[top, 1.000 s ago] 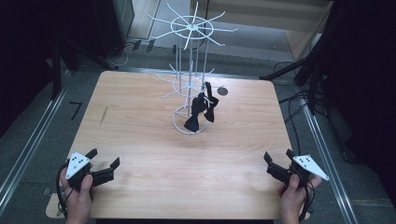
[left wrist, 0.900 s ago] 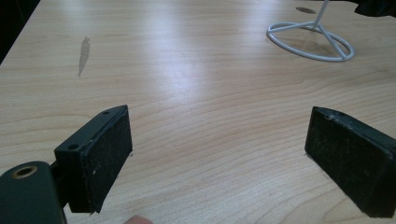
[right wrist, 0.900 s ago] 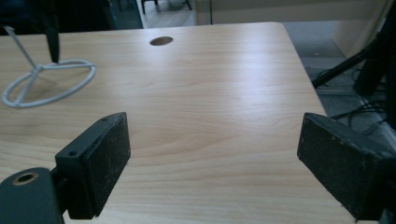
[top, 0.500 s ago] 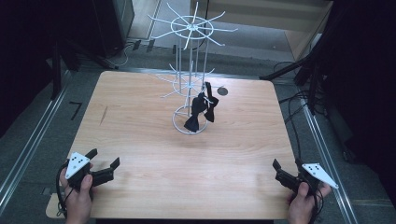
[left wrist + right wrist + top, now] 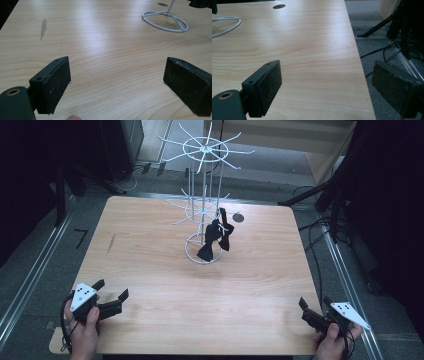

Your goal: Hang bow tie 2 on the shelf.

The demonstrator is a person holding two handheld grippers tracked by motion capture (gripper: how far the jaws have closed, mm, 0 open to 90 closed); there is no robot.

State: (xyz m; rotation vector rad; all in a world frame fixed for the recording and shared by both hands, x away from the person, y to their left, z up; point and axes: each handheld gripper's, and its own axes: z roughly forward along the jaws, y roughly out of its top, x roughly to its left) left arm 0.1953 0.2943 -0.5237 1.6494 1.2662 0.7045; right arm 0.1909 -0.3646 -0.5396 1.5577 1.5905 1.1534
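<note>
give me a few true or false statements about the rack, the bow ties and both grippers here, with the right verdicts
1. The white wire rack stands on the wooden table. True.
2. The black bow ties lie flat on the tabletop beside the rack. False: they hang from the rack's lower arms, above its ring base.
3. The left gripper is shut on a bow tie. False: its jaws are wide apart with only bare wood between them, near the table's front left corner.
4. The right gripper is open and holds nothing. True.
5. Both grippers are touching the rack. False: each sits at a front corner of the table, well apart from the rack.
</note>
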